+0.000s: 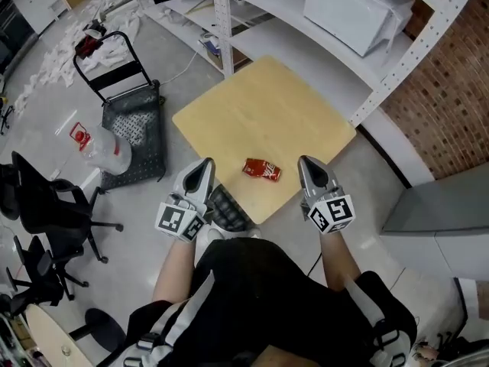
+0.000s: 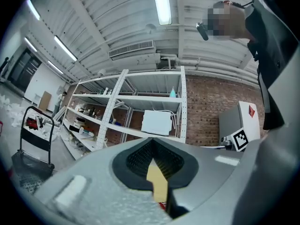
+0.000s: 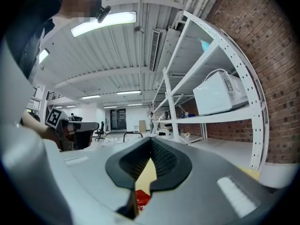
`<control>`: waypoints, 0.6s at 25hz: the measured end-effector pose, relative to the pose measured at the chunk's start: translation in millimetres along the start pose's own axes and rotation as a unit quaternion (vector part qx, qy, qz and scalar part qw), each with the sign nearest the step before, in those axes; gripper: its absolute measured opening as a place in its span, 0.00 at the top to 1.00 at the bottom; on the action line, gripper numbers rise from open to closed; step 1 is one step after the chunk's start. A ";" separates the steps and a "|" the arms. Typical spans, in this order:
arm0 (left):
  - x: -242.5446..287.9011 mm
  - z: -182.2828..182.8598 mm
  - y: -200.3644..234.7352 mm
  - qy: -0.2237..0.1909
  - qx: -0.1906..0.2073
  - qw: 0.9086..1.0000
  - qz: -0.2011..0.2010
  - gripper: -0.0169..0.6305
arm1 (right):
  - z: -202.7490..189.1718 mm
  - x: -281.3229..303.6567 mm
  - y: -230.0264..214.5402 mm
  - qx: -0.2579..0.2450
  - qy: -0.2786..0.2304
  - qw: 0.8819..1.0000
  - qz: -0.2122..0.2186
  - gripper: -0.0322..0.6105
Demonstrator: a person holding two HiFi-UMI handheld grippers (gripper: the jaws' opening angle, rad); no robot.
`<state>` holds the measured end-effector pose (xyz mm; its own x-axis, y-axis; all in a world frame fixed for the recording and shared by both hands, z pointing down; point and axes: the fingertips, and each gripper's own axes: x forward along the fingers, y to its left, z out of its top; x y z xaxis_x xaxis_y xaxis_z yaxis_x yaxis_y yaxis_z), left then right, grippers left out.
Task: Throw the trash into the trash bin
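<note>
A crumpled red packet (image 1: 261,169) lies on the near part of the light wooden table (image 1: 267,105), between my two grippers. The left gripper (image 1: 205,164) is at the table's near left edge, left of the packet, its jaws shut and empty. On the other side, the right gripper (image 1: 306,164) is over the near right edge, also shut and empty. A sliver of the packet (image 3: 142,197) shows below the closed jaws in the right gripper view, and of the packet (image 2: 161,204) in the left one. A dark mesh bin (image 1: 229,209) stands on the floor under the near table edge, partly hidden.
A black hand cart (image 1: 136,132) and a clear plastic bag (image 1: 103,150) are on the floor to the left, with office chairs (image 1: 46,205) further left. White shelving (image 1: 321,21) stands behind the table. A grey cabinet (image 1: 443,212) is at the right.
</note>
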<state>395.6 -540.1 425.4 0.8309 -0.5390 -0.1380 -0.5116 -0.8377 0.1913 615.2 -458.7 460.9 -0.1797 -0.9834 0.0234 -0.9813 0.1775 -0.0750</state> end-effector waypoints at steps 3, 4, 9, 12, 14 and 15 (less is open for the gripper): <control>2.9 -4.5 3.5 0.019 0.000 1.000 0.008 0.97 | -11.8 18.8 7.3 0.003 0.019 1.000 0.020 0.94; 3.3 -8.3 5.7 0.025 -0.001 1.000 0.010 0.97 | -17.1 24.4 10.6 0.002 0.027 0.999 0.027 0.94; 0.8 -32.4 10.6 0.049 -0.011 0.999 0.016 0.97 | -51.3 34.7 17.7 -0.010 0.077 0.996 0.044 0.94; -2.1 -52.1 20.2 0.057 -0.016 0.998 0.019 0.97 | -72.3 41.2 19.5 -0.019 0.100 0.994 0.046 0.94; -0.9 -62.6 19.1 0.069 -0.030 0.997 0.025 0.97 | -83.6 42.5 19.8 -0.031 0.118 0.991 0.052 0.94; -0.6 -66.6 17.4 0.073 -0.036 0.996 0.026 0.97 | -89.8 44.1 20.9 -0.041 0.129 0.989 0.059 0.94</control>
<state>400.7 -548.5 493.5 0.8294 -0.5585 0.0158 -0.5420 -0.7974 0.2652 580.6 -495.1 549.9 -0.2954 -0.9151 0.2743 -0.9526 0.3039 -0.0123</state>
